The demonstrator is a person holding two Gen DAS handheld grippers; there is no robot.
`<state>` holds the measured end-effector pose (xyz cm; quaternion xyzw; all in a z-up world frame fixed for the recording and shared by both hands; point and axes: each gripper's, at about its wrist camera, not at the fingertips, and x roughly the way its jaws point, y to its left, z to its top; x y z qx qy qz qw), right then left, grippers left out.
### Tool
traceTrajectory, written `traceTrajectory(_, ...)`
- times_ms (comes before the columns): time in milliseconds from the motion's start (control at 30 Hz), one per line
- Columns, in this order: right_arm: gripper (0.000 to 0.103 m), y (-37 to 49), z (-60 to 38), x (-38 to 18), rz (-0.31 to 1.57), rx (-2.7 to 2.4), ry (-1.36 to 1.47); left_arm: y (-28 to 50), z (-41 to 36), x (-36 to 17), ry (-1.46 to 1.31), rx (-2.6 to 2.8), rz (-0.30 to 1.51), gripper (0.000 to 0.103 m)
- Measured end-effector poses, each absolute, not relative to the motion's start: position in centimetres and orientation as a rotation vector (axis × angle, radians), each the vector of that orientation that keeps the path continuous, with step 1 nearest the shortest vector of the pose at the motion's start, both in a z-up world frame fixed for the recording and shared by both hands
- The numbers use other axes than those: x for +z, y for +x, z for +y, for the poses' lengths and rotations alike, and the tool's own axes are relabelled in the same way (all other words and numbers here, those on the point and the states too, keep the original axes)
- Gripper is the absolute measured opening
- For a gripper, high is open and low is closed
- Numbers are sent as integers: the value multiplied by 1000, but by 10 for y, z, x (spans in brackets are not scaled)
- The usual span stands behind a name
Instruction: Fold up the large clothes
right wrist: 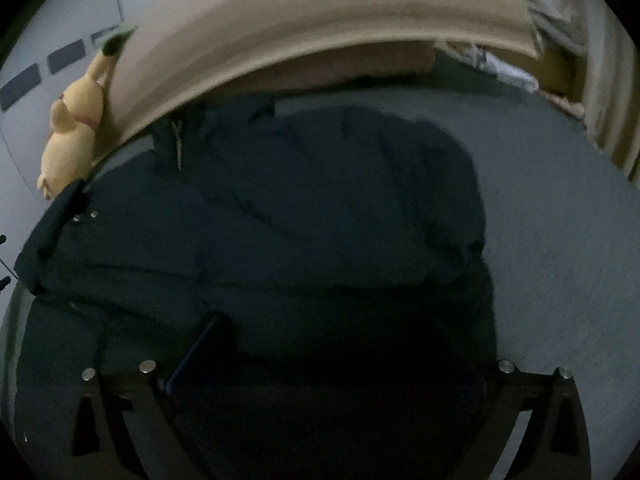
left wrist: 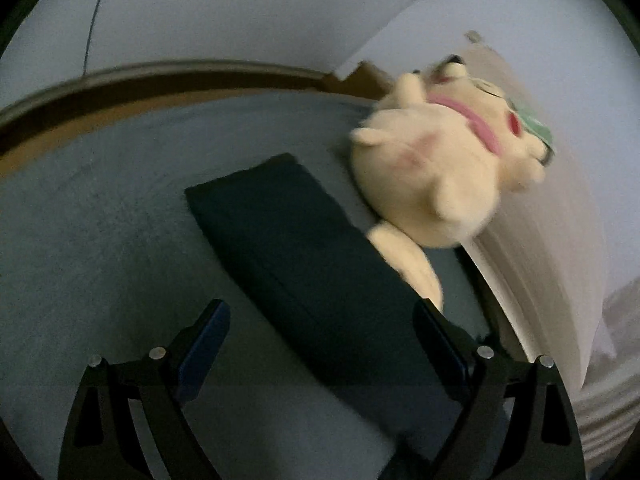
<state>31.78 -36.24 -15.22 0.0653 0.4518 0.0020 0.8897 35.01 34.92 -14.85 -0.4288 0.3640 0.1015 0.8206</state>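
A matt dark navy cloth garment (right wrist: 304, 216) lies on a grey, faintly napped bed sheet (left wrist: 100, 216), beside a fuzzy cream plush toy (left wrist: 436, 168) and a smooth wooden bed frame (left wrist: 168, 80).

Cream plush bear (left wrist: 436, 168) with a pink collar lies on the grey-blue bedsheet (left wrist: 100, 220), leaning against a white pillow (left wrist: 540, 240) — blurred. Wooden bed frame (left wrist: 120, 92) curves behind it, pale wall (left wrist: 220, 12) above. Right wrist view — tan headboard (right wrist: 320, 28), crumpled light cloth (right wrist: 500, 68) at far right.
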Motion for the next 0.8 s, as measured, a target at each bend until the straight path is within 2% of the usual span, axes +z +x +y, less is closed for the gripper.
traceTrajectory(167,103,316,-364,-154,937,6,145,366,356,-173,-991,214,797,90)
traceTrajectory(200,103,317,-365,-155,937,8,151,366,356,-174,-994,220,793,79)
traceTrajectory(233,103,318,-365,-155,937,10,154,369,359,-175,-994,225,793,60)
traceTrajectory(267,103,316,-365,-155,937,11,155,372,360,-178,-1003,225,805,48)
traceTrajectory(300,103,316,-365,-156,937,11,155,373,363,-181,-1014,235,825,24)
traceTrajectory(333,103,316,-365,-156,937,11,155,374,365,-182,-1018,239,834,17)
traceTrajectory(433,103,316,-365,-156,937,11,155,374,363,-166,-920,259,827,10)
traceTrajectory(567,103,317,-364,-156,939,10,153,373,336,-118,-694,285,765,8)
traceTrajectory(800,103,317,-365,-157,946,11,155,356,228,8,-332,160,533,8)
